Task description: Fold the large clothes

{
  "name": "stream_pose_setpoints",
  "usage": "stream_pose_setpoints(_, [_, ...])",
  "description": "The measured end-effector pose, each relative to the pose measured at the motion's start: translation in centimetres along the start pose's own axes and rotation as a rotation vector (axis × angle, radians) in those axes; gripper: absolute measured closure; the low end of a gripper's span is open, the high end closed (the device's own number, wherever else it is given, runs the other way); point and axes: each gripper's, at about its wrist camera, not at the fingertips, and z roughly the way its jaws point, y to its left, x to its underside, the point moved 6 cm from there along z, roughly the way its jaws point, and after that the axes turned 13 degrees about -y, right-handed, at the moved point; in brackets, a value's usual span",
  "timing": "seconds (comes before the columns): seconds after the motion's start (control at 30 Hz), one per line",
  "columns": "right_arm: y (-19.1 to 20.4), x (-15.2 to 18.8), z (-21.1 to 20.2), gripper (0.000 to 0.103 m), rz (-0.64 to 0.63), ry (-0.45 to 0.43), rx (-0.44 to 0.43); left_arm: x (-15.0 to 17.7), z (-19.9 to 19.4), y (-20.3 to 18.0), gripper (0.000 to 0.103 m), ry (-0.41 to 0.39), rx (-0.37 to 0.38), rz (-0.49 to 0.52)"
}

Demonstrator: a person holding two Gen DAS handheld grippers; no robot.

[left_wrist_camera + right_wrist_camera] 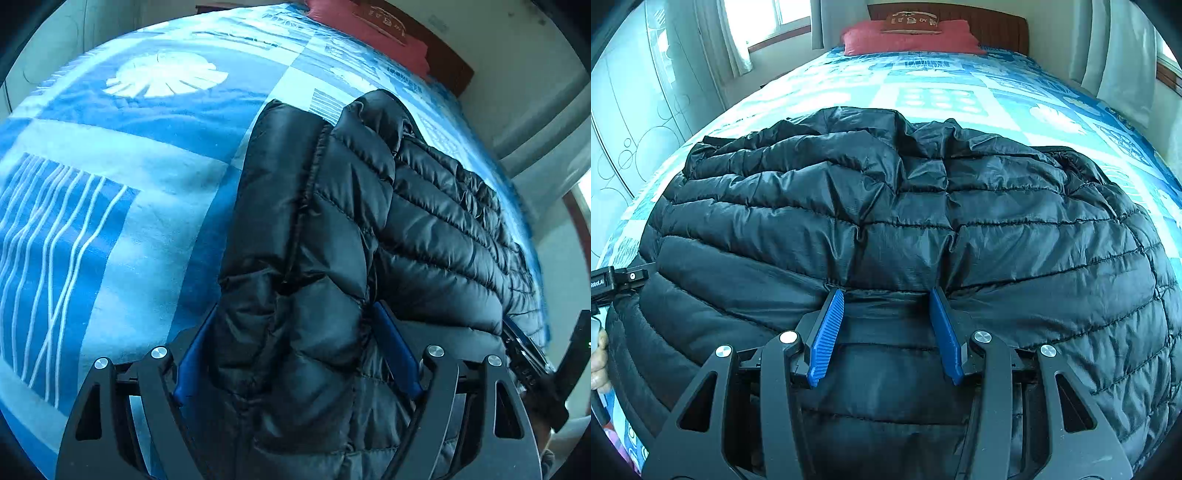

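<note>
Jaws: left seemingly clamps one jacket (332, 236); right spread.

You have one black quilted jacket (905, 221) in front of you, spread on one bed under a single blue patterned bedspread (942, 85). At the head of it you can count one red pillow (912, 38) with one smaller brown cushion (911, 23) on top. You are holding two grippers, left gripper (295, 332) and right gripper (886, 295), each with two blue fingers (827, 332).

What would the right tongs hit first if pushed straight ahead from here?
The black puffer jacket: its quilted fabric already bunches between the open right tongs. Beyond it lies the blue bedspread, then the red pillow.
</note>
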Motion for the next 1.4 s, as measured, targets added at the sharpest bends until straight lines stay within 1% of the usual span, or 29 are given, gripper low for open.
stream_pose_setpoints(0.03, [0.0,0.0,0.0,0.055,-0.001,-0.001,0.000,0.1,-0.1,-0.2,0.031,-0.003,0.008,0.010])
stream_pose_setpoints(0.1, [0.0,0.1,-0.1,0.055,-0.008,-0.007,0.007,0.3,-0.3,-1.0,0.049,-0.003,0.034,0.042])
stream_pose_setpoints(0.13, [0.1,0.1,-0.1,0.055,-0.012,-0.010,0.009,0.3,-0.3,-1.3,0.054,-0.002,0.051,0.048])
stream_pose_setpoints(0.17, [0.2,0.1,-0.2,0.055,-0.014,-0.012,0.011,0.3,-0.4,-1.6,0.062,0.001,0.078,0.037])
stream_pose_setpoints(0.2, [0.2,0.1,-0.3,0.055,-0.016,-0.014,0.013,0.3,-0.6,-1.7,0.068,0.000,0.086,0.030])
stream_pose_setpoints(0.3, [0.5,0.2,-0.4,0.055,-0.018,-0.015,0.013,0.1,-1.6,-2.4,0.080,-0.025,0.092,0.036])
stream_pose_setpoints(0.37, [0.4,0.5,-0.2,0.055,-0.016,-0.025,0.012,-0.2,-2.7,-3.0,0.083,-0.051,0.088,0.043])
stream_pose_setpoints(0.43, [0.7,0.8,-0.1,0.055,-0.029,-0.038,0.026,-0.6,-3.9,-4.0,0.084,-0.083,0.087,0.055])
stream_pose_setpoints(0.53, [1.1,0.9,-0.3,0.055,-0.046,-0.042,0.041,-1.1,-5.0,-5.5,0.084,-0.120,0.064,0.111])
stream_pose_setpoints(0.67, [1.1,0.5,-0.6,0.055,-0.039,-0.038,0.034,-1.4,-5.1,-5.5,0.084,-0.132,0.021,0.145])
stream_pose_setpoints(0.8, [1.1,0.0,-1.7,0.055,-0.056,-0.054,0.034,-1.1,-4.8,-6.1,0.084,-0.144,-0.032,0.170])
stream_pose_setpoints(0.83, [1.1,0.0,-1.9,0.054,-0.052,-0.055,0.033,-1.1,-4.8,-6.1,0.084,-0.150,-0.045,0.178])
stream_pose_setpoints(0.87, [0.9,-0.1,-2.4,0.050,-0.047,-0.056,0.033,-1.0,-4.8,-6.0,0.084,-0.155,-0.054,0.183])
stream_pose_setpoints(0.93, [0.5,-0.2,-3.3,0.045,-0.044,-0.062,0.030,-1.0,-4.9,-6.1,0.084,-0.167,-0.077,0.192])
stream_pose_setpoints(1.03, [-0.7,-0.4,-4.9,0.045,-0.043,-0.068,0.045,-1.2,-5.4,-7.0,0.084,-0.184,-0.083,0.197])
stream_pose_setpoints(1.17, [-2.7,-0.1,-6.5,0.045,-0.034,-0.061,0.074,-1.8,-6.7,-8.5,0.084,-0.212,-0.084,0.232])
stream_pose_setpoints(1.4, [-7.9,1.1,-10.1,0.045,-0.024,-0.063,0.160,-2.4,-8.1,-13.5,0.084,-0.268,-0.089,0.325])
